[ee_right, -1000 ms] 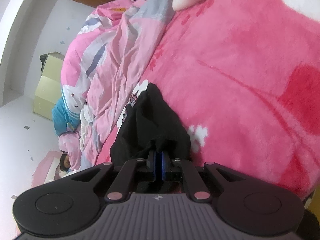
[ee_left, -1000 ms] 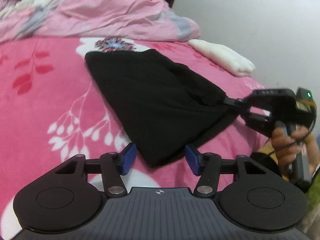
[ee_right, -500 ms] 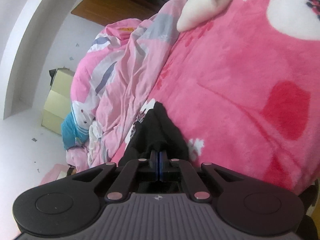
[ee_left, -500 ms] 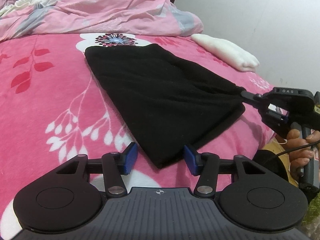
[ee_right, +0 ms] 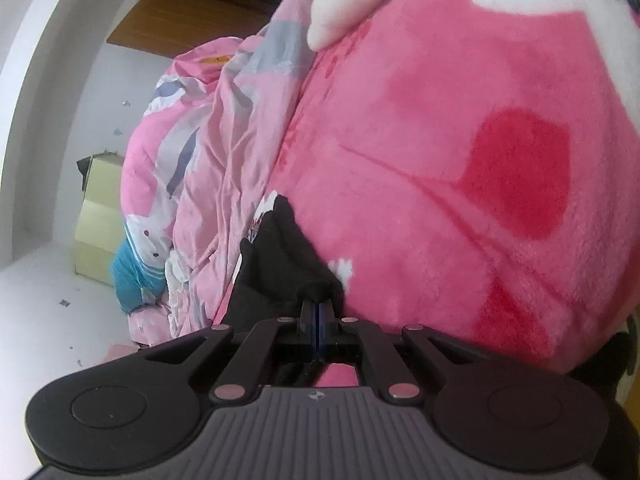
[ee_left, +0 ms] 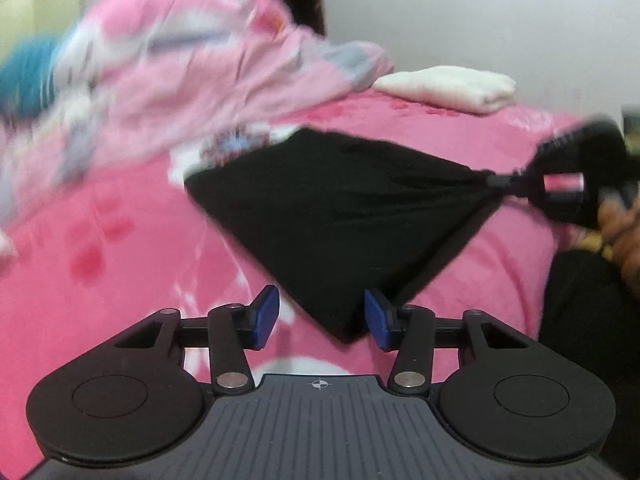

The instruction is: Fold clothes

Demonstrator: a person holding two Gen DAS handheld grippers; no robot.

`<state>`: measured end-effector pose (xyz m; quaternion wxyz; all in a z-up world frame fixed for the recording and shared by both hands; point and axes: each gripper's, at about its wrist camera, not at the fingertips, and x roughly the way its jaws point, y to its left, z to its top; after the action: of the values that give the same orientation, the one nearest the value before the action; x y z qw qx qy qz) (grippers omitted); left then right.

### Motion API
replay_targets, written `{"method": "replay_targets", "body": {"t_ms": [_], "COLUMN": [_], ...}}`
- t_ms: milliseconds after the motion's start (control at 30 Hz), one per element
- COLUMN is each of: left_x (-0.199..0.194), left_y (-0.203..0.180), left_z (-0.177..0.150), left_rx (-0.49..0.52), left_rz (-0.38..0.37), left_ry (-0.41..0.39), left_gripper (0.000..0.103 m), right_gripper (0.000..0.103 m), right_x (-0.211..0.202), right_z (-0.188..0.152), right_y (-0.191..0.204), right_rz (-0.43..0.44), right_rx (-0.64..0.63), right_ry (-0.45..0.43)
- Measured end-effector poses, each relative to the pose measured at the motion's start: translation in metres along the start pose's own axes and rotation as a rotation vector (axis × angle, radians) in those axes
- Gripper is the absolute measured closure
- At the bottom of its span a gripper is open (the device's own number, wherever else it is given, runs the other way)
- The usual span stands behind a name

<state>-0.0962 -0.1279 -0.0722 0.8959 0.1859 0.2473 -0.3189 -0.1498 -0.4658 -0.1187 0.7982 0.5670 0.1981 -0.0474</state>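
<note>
The black garment [ee_left: 340,216] lies on the pink bed [ee_left: 120,248], near its right edge, and it has changed shape over the last second: the right gripper [ee_right: 319,312], clenched on one corner, has drawn that side out taut, so the cloth now reads as a stretched diamond rather than a slack flap. The left gripper [ee_left: 320,314] has swung round and its jaws are closing on the nearest corner, which sits between the blue pads [ee_left: 266,312] without being pinched yet. I'd say both corners are about to be held for a fold. A folded white cloth [ee_left: 448,88] rests by the far edge. No readable writing anywhere.
</note>
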Motion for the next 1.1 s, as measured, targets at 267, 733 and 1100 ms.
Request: {"method": "replay_targets", "body": {"t_ms": [267,733,1100], "left_x": [0.006,0.019,0.016], "left_y": [-0.045,-0.059,-0.045], "left_z": [0.002,-0.007,-0.005], "left_rx": [0.283,0.391,0.319], "left_rz": [0.030,0.075,0.149], "left_ry": [-0.071,-0.021,-0.008], "left_gripper": [0.059,0.070,0.071], "right_gripper": [0.103,0.103,0.103], "right_x": [-0.001,-0.001,-0.001], "right_z": [0.001,0.004,0.002], "right_y": [0.001,-0.004,-0.005], "right_rz": [0.017,0.037,0.040], "right_rx": [0.001,0.016,0.015], "right_ry": [0.005,0.014,0.011]}}
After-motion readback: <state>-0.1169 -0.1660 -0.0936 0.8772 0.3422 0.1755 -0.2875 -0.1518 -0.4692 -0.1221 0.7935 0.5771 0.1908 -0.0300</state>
